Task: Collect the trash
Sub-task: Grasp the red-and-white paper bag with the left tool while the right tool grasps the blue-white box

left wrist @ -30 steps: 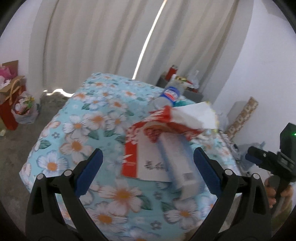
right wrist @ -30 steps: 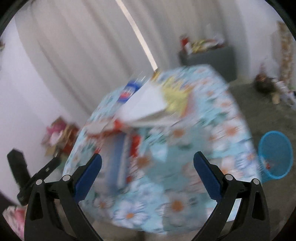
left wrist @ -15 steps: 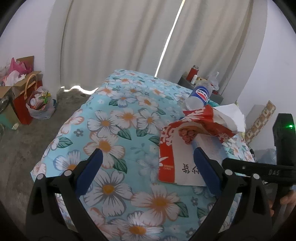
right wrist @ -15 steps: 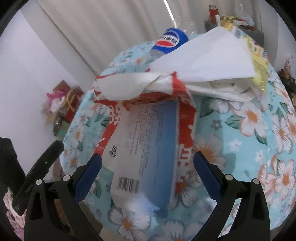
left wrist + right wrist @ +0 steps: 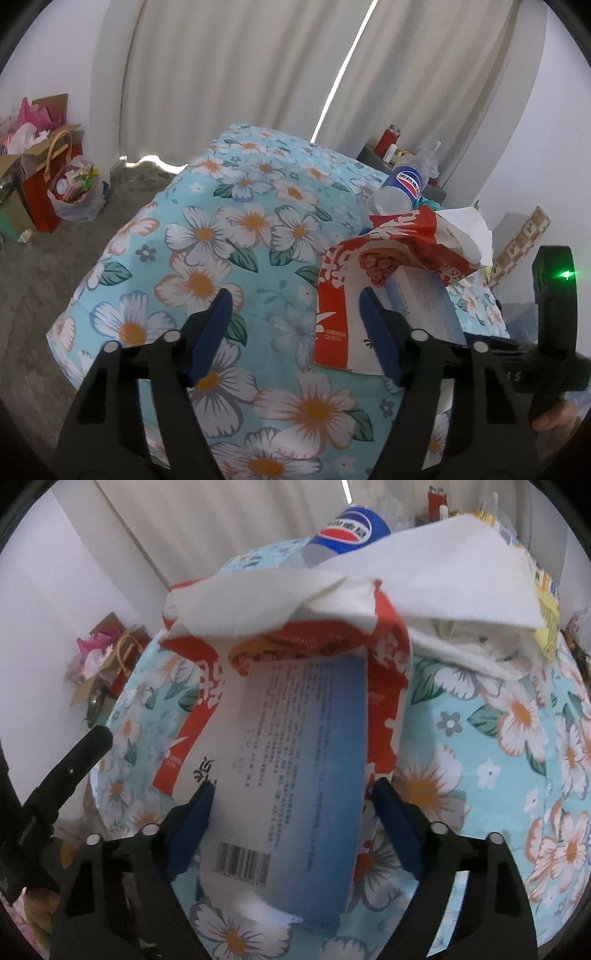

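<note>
A heap of trash lies on the flowered tablecloth (image 5: 221, 229). It holds a red and white paper bag (image 5: 332, 314), a blue and white box (image 5: 295, 746), white tissue paper (image 5: 424, 554) and a Pepsi bottle (image 5: 402, 184). My right gripper (image 5: 291, 827) straddles the box's near end. Its jaws are closing and the blue pads stand just at the box's two sides without clearly pressing. My left gripper (image 5: 295, 332) hovers over the cloth, jaws closing, with the bag's left edge between the pads and nothing gripped. The right gripper's black body (image 5: 550, 325) shows at the right.
Gift bags and a plastic bag of scraps (image 5: 55, 184) stand on the floor at the left. A dark side table with a red can (image 5: 388, 144) sits behind the table by the curtains. A patterned roll (image 5: 524, 240) leans at the right wall.
Both grippers' jaws have narrowed. The right gripper came down close over the box, which now sits between its pads. The left gripper swung left early on, then stayed still.
</note>
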The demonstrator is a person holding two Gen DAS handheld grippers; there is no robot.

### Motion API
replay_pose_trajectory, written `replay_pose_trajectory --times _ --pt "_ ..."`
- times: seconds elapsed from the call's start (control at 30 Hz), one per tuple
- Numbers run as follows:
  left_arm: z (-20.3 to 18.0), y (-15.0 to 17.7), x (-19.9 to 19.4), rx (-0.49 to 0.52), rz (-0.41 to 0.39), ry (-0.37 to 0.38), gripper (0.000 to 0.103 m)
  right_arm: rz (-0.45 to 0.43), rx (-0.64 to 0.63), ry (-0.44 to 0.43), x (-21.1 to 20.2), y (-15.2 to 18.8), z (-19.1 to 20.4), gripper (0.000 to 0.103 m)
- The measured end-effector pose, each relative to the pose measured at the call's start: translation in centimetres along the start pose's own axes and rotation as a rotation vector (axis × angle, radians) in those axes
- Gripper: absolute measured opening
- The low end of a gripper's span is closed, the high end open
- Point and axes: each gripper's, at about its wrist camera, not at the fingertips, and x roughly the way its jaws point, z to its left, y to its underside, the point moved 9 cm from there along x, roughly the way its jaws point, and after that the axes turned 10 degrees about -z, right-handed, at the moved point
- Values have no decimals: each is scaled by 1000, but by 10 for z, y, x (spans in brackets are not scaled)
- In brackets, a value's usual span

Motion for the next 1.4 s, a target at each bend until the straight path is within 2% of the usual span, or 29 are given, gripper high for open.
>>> replay_pose_trajectory --times 0.27,0.4,0.5,0.7,0.77,0.9,1.1,1.3,1.4 --pt "-2 -14 4 -97 -5 48 49 22 -8 -48 -17 14 -5 76" --pt "-12 -40 12 -153 -40 93 47 40 -15 -40 -28 28 -20 75" --pt "-29 -65 26 -140 -61 130 47 45 5 -28 -39 39 -36 75" --pt "-53 -81 75 -105 34 124 47 15 82 26 -62 46 -74 75" --pt "-66 -78 85 -62 63 147 47 4 112 39 -65 45 -84 75" --pt "-78 -60 94 30 118 133 47 -14 156 50 -68 42 -100 75" --pt "-66 -23 83 128 175 101 49 -34 192 44 -77 41 -115 75" --pt "-49 8 69 170 223 80 63 -40 206 36 -78 42 -117 75" --pt "-44 12 66 140 239 86 68 -42 211 34 -78 42 -117 75"
